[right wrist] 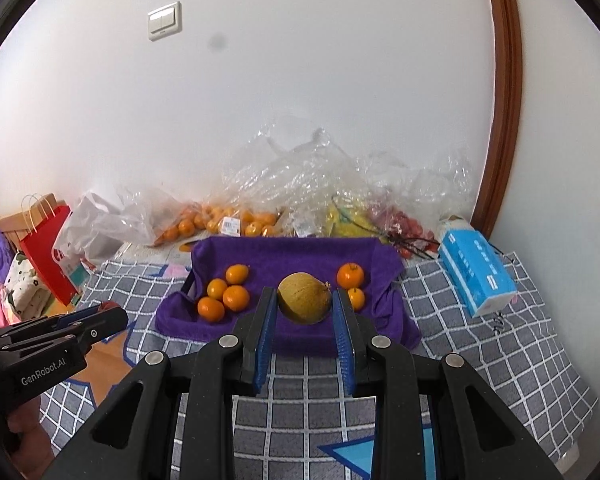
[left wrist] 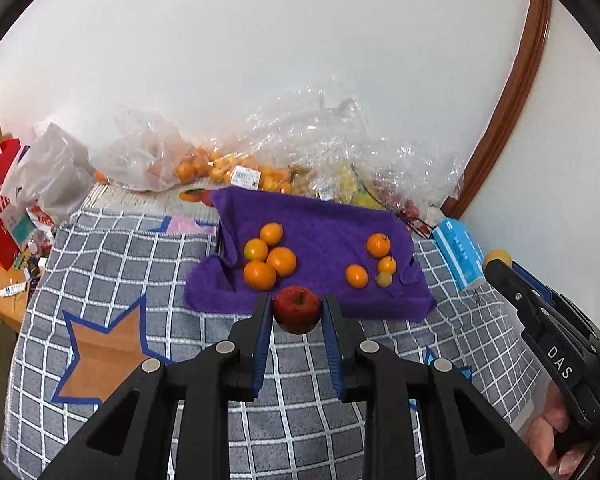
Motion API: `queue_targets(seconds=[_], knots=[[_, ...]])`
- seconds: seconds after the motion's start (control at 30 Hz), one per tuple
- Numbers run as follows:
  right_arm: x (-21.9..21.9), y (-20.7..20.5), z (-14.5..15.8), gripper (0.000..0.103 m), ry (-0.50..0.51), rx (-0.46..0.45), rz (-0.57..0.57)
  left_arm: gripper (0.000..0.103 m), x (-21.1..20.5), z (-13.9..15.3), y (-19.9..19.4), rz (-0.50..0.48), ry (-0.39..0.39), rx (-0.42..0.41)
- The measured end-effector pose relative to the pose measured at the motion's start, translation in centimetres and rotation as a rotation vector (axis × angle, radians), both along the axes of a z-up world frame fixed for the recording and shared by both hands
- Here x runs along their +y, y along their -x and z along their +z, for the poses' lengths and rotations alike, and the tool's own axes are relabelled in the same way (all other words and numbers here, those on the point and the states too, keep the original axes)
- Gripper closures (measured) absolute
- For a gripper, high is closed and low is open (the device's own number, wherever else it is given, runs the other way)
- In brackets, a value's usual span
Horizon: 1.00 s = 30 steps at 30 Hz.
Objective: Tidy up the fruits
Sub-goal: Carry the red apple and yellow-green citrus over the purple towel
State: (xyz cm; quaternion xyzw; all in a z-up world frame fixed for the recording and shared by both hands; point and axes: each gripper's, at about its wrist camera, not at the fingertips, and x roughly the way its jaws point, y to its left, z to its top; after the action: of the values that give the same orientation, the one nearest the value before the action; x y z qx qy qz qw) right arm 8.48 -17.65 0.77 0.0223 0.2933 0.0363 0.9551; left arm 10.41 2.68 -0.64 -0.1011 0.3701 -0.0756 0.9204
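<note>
Red apple (left wrist: 297, 309) pinched in my left gripper (left wrist: 296, 312), yellow fruit (right wrist: 305, 298) in my right gripper (right wrist: 305, 308); I carry both level, squeezing gently, toward the purple towel (left wrist: 324, 232)

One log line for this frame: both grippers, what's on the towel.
left gripper: shut on red apple | right gripper: shut on yellow-brown fruit | purple towel: oranges in two groups

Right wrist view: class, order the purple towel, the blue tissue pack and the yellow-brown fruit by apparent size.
1. purple towel
2. blue tissue pack
3. yellow-brown fruit, though it sits nearest the camera, which enlarges it.
</note>
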Motion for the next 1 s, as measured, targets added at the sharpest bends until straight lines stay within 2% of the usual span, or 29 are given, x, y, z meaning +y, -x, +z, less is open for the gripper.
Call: queue_targets(seconds=[0.6, 1.0], knots=[[-0.3, -2.7, 2.5, 0.075, 0.0, -0.034, -0.008, 0.079, -0.2, 2.3, -2.5, -0.004, -0.009, -0.04], [-0.1, -4.7, 2.9, 0.075, 0.007, -0.035, -0.012, 0.079, -0.1, 2.5, -4.6, -0.005, -0.012, -0.044]])
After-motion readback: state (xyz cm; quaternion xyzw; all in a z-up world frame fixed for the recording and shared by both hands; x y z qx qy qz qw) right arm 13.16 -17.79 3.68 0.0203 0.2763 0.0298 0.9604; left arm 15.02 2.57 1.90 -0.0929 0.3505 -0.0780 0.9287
